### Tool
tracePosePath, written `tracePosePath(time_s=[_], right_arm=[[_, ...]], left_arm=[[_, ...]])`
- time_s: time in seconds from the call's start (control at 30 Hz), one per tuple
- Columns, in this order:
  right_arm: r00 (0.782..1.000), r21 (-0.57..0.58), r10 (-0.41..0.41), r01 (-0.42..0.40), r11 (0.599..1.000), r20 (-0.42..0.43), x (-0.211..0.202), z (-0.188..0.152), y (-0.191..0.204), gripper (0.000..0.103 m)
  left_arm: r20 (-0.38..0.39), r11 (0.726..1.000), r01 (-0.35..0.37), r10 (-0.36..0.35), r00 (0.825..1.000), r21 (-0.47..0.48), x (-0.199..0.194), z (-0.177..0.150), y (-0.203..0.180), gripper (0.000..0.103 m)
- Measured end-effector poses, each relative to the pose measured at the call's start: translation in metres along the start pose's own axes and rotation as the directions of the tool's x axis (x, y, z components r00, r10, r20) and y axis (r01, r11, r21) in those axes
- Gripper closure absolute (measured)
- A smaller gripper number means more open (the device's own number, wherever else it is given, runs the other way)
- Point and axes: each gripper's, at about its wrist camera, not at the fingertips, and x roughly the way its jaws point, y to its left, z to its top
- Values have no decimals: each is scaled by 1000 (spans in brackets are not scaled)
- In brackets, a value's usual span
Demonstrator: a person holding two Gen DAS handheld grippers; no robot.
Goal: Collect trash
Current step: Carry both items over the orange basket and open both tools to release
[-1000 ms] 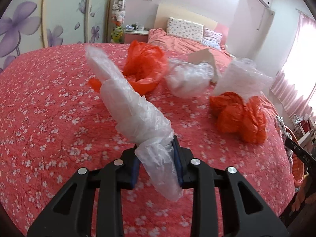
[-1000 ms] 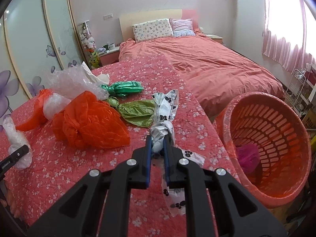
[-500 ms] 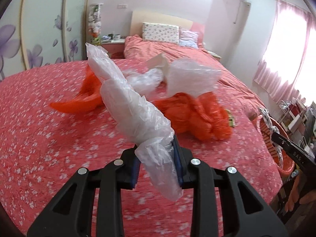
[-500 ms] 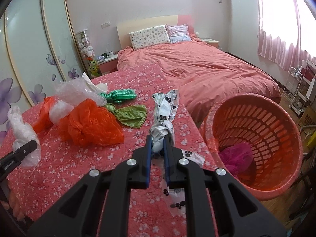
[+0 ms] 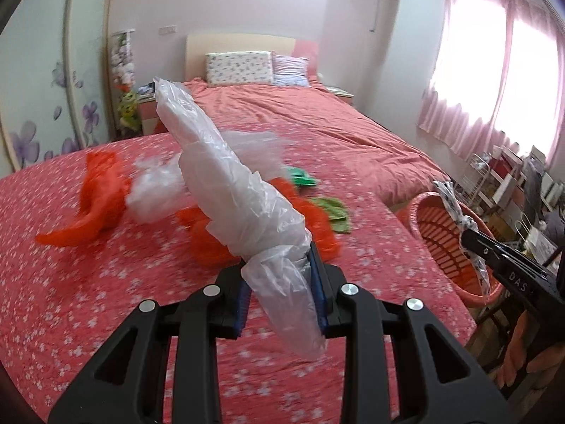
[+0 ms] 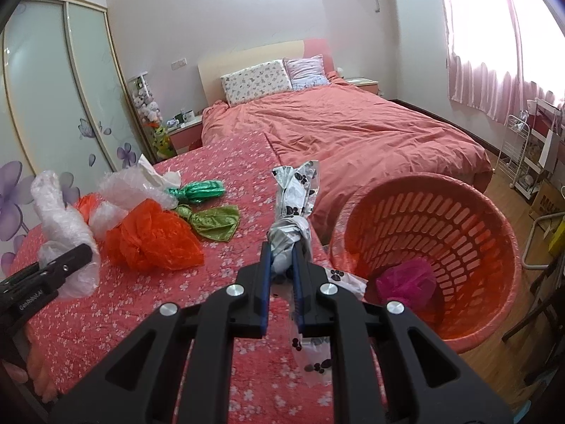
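My left gripper (image 5: 279, 279) is shut on a long clear plastic bag (image 5: 233, 180) held above the red flowered cover (image 5: 88, 282). My right gripper (image 6: 282, 258) is shut on a white paw-print bag (image 6: 295, 198), beside the orange laundry basket (image 6: 469, 208); it also shows in the left wrist view (image 5: 476, 240), over the basket (image 5: 438, 233). A magenta bag (image 6: 406, 282) lies in the basket. Orange bags (image 6: 152, 240), green bags (image 6: 197, 190) and bubble wrap (image 6: 134, 190) lie on the cover.
A bed with a salmon duvet (image 6: 353, 130) and pillows (image 6: 254, 81) lies behind. A wardrobe with flower doors (image 6: 46, 106) stands at left. A white wire rack (image 6: 522, 155) and boxes stand at right under pink curtains (image 6: 494, 81).
Both grippers have swung right toward the basket with their bags still held. The basket now sits closer in the right wrist view and has entered the left wrist view.
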Motion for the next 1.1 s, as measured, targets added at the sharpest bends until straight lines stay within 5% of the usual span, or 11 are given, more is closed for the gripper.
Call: tracePosePath(time_s=[0.4, 1.1], right_arm=[[998, 49, -47, 45, 998, 49, -20, 5, -35, 91], [980, 177, -167, 147, 973, 104, -34, 6, -124, 91]], left_arm=[[0, 989, 100, -101, 995, 109, 18, 12, -60, 74], [-73, 930, 270, -260, 963, 251, 68, 15, -162, 73]])
